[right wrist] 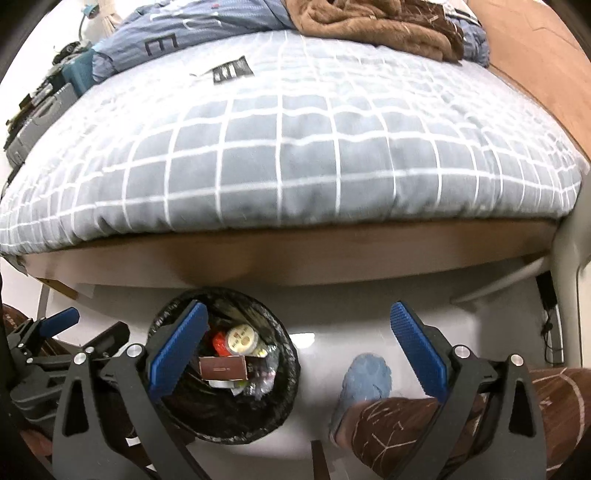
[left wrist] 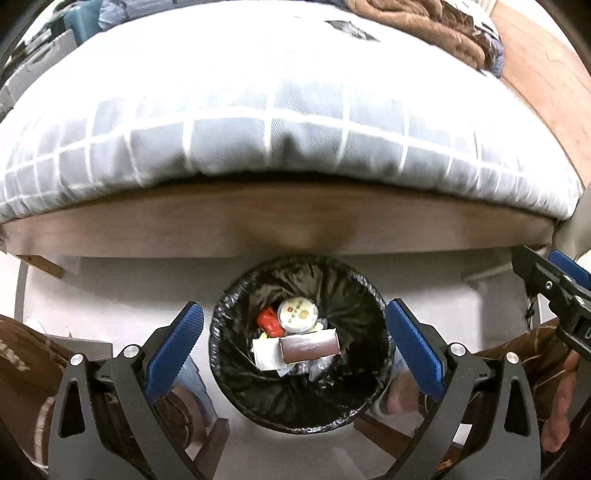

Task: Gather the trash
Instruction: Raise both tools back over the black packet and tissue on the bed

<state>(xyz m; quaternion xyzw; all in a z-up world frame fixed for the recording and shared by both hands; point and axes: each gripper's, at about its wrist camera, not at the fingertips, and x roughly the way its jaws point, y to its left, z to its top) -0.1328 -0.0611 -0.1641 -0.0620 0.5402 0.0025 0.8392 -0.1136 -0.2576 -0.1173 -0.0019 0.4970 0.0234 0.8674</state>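
A round bin with a black liner [left wrist: 236,365] stands on the white floor by the bed. It holds trash: a brown box [left wrist: 309,348], a round white lid [left wrist: 297,314] and a red wrapper [left wrist: 269,322]. My left gripper [left wrist: 295,317] hovers above the bin, open and empty, with its fingers on either side of it. My right gripper [right wrist: 299,314] is open and empty, to the right of the bin [right wrist: 192,417]. A dark wrapper [right wrist: 232,71] lies on the bed's far left. The right gripper also shows at the left wrist view's right edge [left wrist: 554,284].
The bed with a grey checked cover [right wrist: 295,158] and wooden frame [right wrist: 280,262] fills the space ahead. A brown blanket [right wrist: 373,26] lies at its far end. The person's legs and a blue slipper [right wrist: 364,380] are on the floor near the bin.
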